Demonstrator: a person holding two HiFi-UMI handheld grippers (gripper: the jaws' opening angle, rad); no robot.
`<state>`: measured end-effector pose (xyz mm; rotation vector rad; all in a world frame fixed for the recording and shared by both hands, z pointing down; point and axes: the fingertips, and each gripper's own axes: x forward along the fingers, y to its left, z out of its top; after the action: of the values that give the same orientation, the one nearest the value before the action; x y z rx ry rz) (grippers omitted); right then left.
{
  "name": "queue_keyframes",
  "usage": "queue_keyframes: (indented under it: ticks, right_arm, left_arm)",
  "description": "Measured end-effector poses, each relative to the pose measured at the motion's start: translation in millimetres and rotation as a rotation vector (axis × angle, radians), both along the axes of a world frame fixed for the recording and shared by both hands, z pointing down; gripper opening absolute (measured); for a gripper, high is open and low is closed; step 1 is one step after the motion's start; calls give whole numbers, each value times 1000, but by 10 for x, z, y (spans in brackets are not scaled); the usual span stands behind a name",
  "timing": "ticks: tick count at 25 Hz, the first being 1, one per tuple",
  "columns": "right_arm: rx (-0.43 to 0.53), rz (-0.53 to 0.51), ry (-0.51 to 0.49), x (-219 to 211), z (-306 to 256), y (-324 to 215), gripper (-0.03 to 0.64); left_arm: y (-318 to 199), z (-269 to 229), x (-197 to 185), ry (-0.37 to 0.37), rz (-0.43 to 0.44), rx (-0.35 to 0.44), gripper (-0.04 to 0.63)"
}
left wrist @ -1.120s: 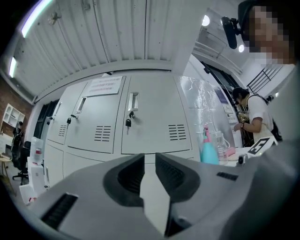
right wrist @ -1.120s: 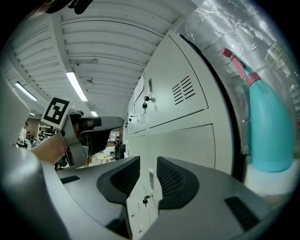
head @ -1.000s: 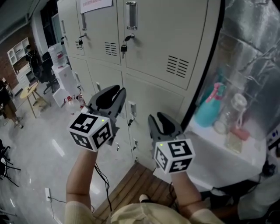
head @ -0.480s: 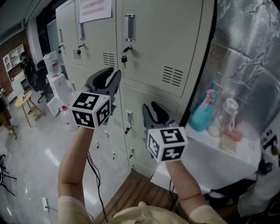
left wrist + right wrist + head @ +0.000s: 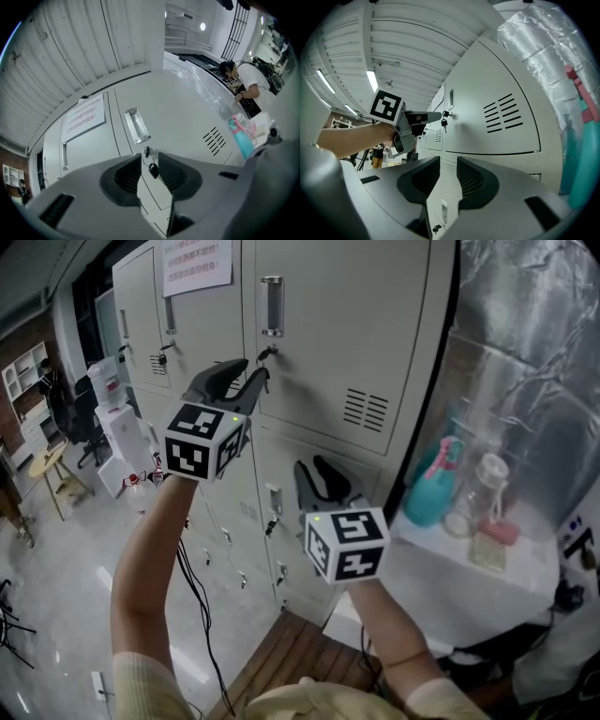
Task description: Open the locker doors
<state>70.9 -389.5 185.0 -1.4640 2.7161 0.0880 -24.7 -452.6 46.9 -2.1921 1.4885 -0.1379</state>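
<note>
No wording could be read. A white paper notice (image 5: 198, 263) stuck on an upper grey metal locker door (image 5: 211, 324) bore lines of red print, too small and blurred to make out.

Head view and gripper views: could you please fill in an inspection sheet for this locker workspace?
Surface: white shelf beside the lockers, cluttered.
Job's things: upper locker door shut, key hanging in its lock; lower door shut.
Clutter: teal spray bottle, clear jar and pink item on the shelf.
Grippers: left claw has just been opening, key ahead between its jaws, not gripped; right claw open, empty, facing the lower door.
Cables: black cable hangs under the left arm.
Surroundings: foil-wrapped wall at right; person at a counter; round table on the floor.
</note>
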Motion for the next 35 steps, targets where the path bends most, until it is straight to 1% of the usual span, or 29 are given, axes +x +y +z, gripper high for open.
queue_keyframes:
  ticks: [2, 12, 16, 21, 25, 30, 35]
  right_arm:
    - [0, 1, -2, 16, 10, -17, 91]
    - [-38, -6, 5, 57, 167, -42, 91]
    - [-52, -4, 6, 95, 223, -36, 91]
    - [-57, 5, 1, 150, 246, -11, 91]
    - [-51, 16, 6, 184, 235, 48, 91]
    - [-55, 30, 19, 202, 246, 156, 91]
    - [-55, 37, 20, 194, 259, 334, 91]
  left_arm:
    - [-75, -8, 10, -13, -11, -4, 92]
    - [-276, -134, 43, -8, -16, -14, 92]
    - [-315, -154, 41, -27, -14, -9, 83]
    - [-330, -143, 58, -40, 5, -39, 80]
    - [-262, -118, 92, -51, 13, -51, 77]
    - [-100, -146, 147, -121, -10, -33, 77]
    - [88, -140, 113, -109, -9, -29, 77]
